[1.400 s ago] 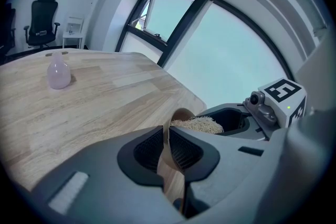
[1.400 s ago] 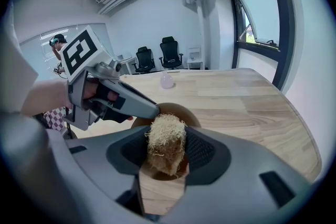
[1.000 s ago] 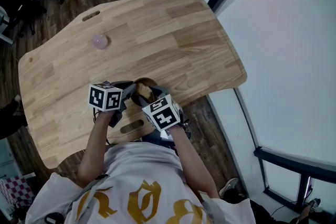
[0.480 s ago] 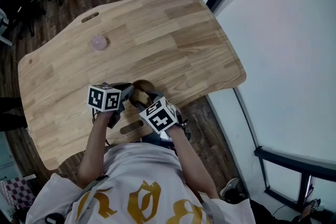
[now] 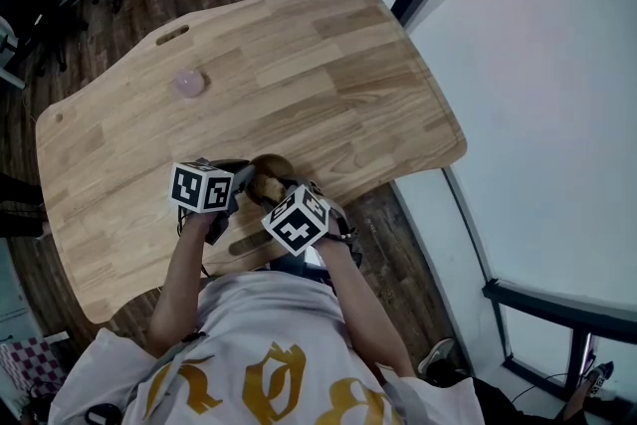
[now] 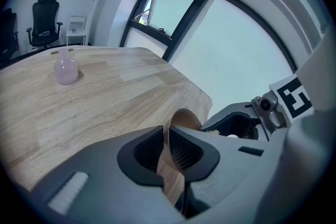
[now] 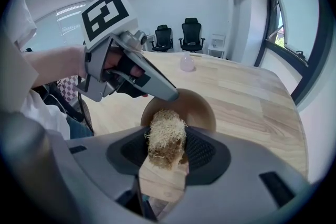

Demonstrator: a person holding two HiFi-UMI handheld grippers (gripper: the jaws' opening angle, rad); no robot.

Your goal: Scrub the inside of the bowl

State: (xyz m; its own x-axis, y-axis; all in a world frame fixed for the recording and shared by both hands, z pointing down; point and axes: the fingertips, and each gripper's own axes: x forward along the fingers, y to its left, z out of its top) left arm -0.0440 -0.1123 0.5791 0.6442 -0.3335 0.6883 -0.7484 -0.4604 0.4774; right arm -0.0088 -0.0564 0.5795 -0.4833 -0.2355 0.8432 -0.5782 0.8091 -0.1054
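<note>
A brown wooden bowl (image 5: 271, 166) stands near the table's front edge. My left gripper (image 5: 242, 177) is shut on the bowl's near-left rim; in the left gripper view the thin rim (image 6: 167, 150) is pinched between the ribbed pads. My right gripper (image 7: 167, 147) is shut on a straw-coloured fibrous scrubber (image 7: 166, 135), and its tip hangs over the bowl's opening (image 7: 198, 110). From the head view, the right gripper (image 5: 271, 190) reaches into the bowl from the near side. Whether the scrubber touches the bowl's inner wall I cannot tell.
A small pink bottle (image 5: 189, 82) stands on the wooden table (image 5: 328, 65) far back left of the bowl. The table's front edge and a slot (image 5: 251, 240) lie just under my hands. Office chairs (image 7: 178, 34) stand beyond the table.
My right gripper has rolled with the scrubber, and its marker cube has turned and drifted slightly left. The left gripper and the bowl have stayed put.
</note>
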